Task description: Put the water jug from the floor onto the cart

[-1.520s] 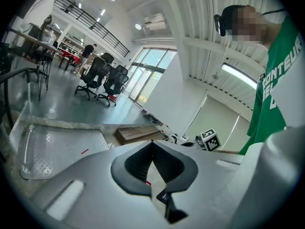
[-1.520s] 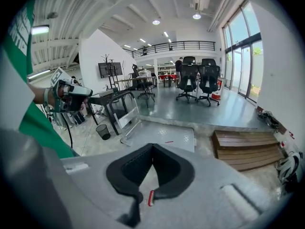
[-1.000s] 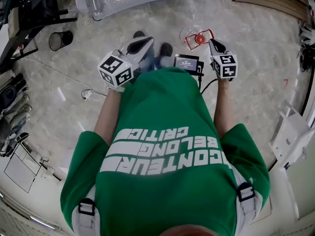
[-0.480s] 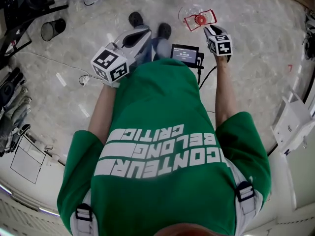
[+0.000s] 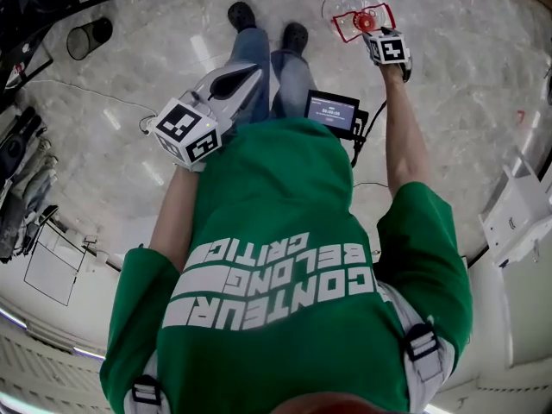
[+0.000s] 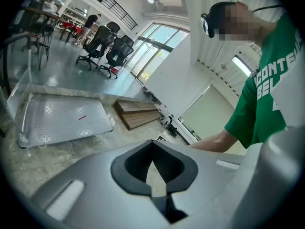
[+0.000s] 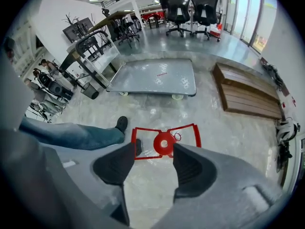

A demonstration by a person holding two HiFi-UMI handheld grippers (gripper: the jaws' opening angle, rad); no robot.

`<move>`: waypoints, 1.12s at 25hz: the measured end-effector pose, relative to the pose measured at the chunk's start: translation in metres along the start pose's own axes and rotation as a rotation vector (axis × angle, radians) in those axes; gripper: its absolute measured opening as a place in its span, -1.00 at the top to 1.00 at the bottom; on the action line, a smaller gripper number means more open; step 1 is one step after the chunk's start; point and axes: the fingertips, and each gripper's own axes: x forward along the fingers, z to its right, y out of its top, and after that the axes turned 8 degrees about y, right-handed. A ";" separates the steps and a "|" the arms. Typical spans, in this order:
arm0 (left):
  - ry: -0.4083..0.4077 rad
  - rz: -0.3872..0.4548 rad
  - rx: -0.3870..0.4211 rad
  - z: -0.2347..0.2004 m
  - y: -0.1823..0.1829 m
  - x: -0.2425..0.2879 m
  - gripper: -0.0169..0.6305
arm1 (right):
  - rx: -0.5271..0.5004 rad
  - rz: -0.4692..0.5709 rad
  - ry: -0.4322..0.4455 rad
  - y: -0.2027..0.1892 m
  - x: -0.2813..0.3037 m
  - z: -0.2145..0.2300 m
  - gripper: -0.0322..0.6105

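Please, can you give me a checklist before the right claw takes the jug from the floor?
1. The right claw open: ok; its jaws have just been opening, nothing between them.
2. Aim at the jug: ok, it lies just beyond the claw.
3. Grip on jug: not ok, not yet made.
4. Upright jug: ok, cap faces up.
5. The left claw shut, empty: ok.
6. How full the jug is: cannot tell.

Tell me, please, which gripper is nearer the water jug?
The right gripper, just above the water jug; its jaws have just been opening, nothing between them yet. The left gripper, shut, hangs beside the person's leg.
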 end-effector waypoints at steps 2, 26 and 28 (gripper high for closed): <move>-0.005 -0.018 -0.015 -0.003 -0.007 0.003 0.91 | 0.025 -0.029 0.012 -0.003 0.019 0.008 0.15; 0.008 -0.066 -0.135 -0.028 -0.076 0.019 0.91 | 0.023 -0.099 -0.051 -0.008 0.112 0.049 0.03; 0.007 -0.077 -0.141 -0.031 -0.080 0.022 0.91 | 0.036 -0.097 -0.055 -0.011 0.116 0.049 0.01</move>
